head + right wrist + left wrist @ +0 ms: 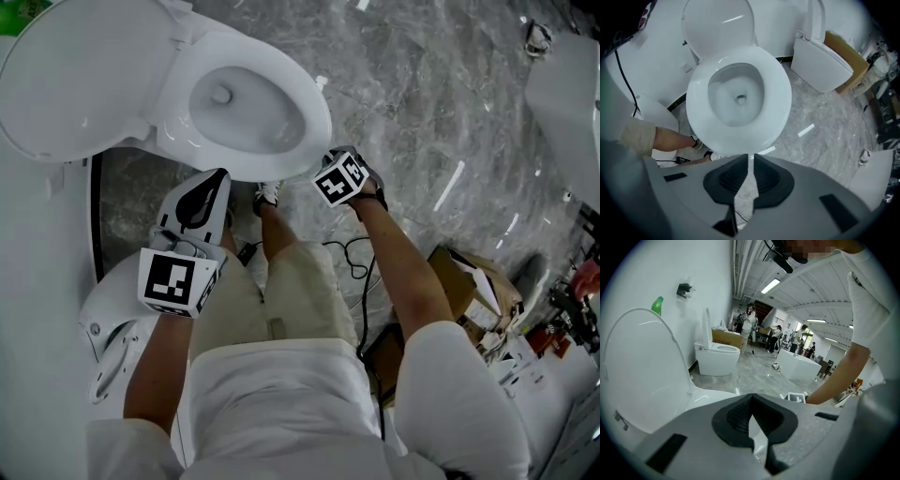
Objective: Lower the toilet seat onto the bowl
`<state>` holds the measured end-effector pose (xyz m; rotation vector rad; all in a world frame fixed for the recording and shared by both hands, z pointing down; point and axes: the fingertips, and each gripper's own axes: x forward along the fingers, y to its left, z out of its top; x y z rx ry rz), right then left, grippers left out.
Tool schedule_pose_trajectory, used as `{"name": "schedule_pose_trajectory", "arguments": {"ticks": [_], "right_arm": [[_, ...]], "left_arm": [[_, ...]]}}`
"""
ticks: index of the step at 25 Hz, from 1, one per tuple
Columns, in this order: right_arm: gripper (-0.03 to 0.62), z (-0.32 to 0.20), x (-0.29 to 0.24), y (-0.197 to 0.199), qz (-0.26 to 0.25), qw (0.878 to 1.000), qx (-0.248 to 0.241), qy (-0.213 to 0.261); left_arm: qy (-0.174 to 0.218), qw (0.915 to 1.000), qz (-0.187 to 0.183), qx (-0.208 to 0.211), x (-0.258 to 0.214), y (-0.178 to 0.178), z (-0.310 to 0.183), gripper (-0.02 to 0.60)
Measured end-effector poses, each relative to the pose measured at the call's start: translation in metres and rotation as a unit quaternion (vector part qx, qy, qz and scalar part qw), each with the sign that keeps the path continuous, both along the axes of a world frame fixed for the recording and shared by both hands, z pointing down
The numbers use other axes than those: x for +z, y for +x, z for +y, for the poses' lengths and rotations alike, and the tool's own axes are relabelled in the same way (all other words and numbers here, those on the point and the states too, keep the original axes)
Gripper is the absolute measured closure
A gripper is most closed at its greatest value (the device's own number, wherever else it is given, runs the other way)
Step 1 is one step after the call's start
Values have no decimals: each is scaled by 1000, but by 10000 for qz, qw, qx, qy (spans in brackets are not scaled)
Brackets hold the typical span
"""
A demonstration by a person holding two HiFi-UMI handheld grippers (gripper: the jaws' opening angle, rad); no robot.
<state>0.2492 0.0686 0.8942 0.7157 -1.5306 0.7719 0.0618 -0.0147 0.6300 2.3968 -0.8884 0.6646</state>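
The white toilet seat (314, 131) (780, 101) lies flat on the bowl, and the lid (75, 75) (717, 21) (637, 366) stands raised behind it. My left gripper (220, 176) (751, 398) sits just in front of the bowl's near rim, its tips touching and nothing held. My right gripper (339, 178) (751, 157) hangs over the front edge of the seat and points straight down. Only a thin slit shows between its jaws, with nothing in it. In the head view its marker cube hides the jaws.
Grey marble floor surrounds the toilet. A second toilet (825, 61) (717, 357) stands nearby, next to a cardboard box (843, 51). A black cable (352, 253) and more boxes (469, 281) lie by my legs. A white fixture (112, 319) is at lower left. A bathtub (799, 366) and people stand far off.
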Motion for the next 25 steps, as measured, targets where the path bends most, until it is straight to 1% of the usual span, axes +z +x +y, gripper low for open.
{"name": "schedule_pose_trajectory", "arguments": {"ticks": [1,2,6,8,12,15,17,20,22,25], "right_arm": [[578,-1,-3,1,36,10000,34,58],[591,-2,-7,2,35,9999,116,95],[594,-8,-28,-4,-238,9971,722,82],[594,-14,-43,-7,-358,9949,925,157],[595,-44,-80,-15,-439,9892,1182,747],[595,-67,-115,-25,-625,9827,1381,1065],[597,-80,-138,-32,-783,9769,1564,1230],[596,-103,-177,-40,-1062,9646,1849,1550],[597,-112,-209,-49,-1206,9580,1867,1813],[597,-121,-256,-66,-1396,9494,1721,2226]], "left_arm": [[4,10000,17,-44,-1,-2,0,578],[11,10000,32,-84,-2,-4,1,578],[72,9999,24,-125,-17,-11,0,578],[124,9998,-5,-139,-29,-15,-3,578],[320,9993,-55,-204,-59,-27,-14,578],[444,9987,-35,-237,-82,-33,-21,578],[525,9983,-14,-256,-97,-34,-25,578],[636,9975,8,-296,-114,-35,-33,578],[684,9970,13,-362,-125,-39,-36,578],[832,9953,38,-491,-148,-51,-39,578]]}}
